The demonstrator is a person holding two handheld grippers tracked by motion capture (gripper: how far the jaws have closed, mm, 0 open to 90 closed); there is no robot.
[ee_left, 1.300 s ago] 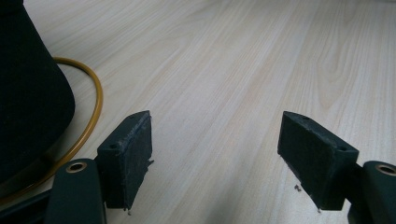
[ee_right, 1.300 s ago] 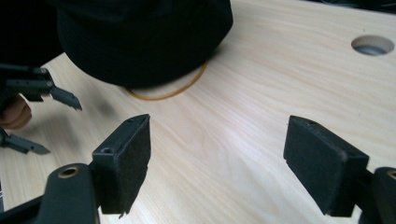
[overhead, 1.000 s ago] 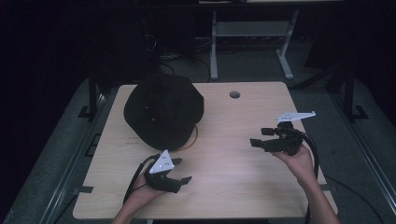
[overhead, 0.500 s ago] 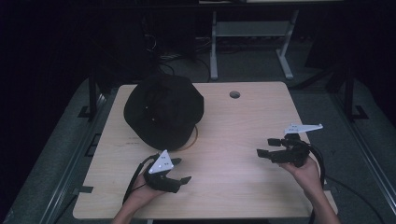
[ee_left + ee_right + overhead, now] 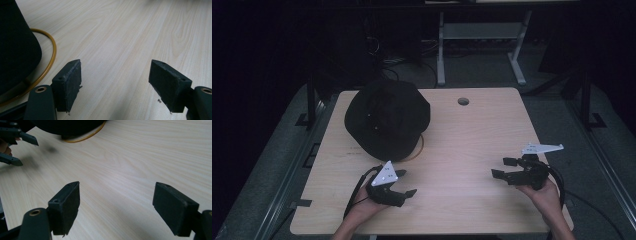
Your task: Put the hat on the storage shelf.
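A pale wood-grain table (image 5: 472, 135) with rounded corners and a small round cable hole (image 5: 463, 101) near its far edge is seen from above. A black bucket hat (image 5: 388, 119), soft and matte with a domed crown and drooping brim, is laid on the far left part of the table, and a thin amber ring (image 5: 421, 146) is seen curving out from under its near edge.

The left gripper (image 5: 404, 183) is held low over the table just in front of the hat, a grey three-cornered plate (image 5: 385, 174) being carried on top of it. Its two black jaws are spread wide with nothing between them; in the left gripper view the blocky pads (image 5: 67, 83) are shown with worn, slightly frayed faces, bare wood grain lying between them. To the left of those jaws the hat (image 5: 17, 47) and the glossy ring (image 5: 47, 62) are seen close by, the ring touching the table.

The right gripper (image 5: 503, 167) is held well apart from the hat, near the right edge, pointed toward the left gripper. Its jaws are likewise parted wide and empty, with rectangular black pads (image 5: 66, 206) over bare wood. Ahead of them, in the right gripper view, the hat's brim (image 5: 70, 126), the ring (image 5: 85, 136) and the left gripper's prongs (image 5: 15, 147) are seen far off.
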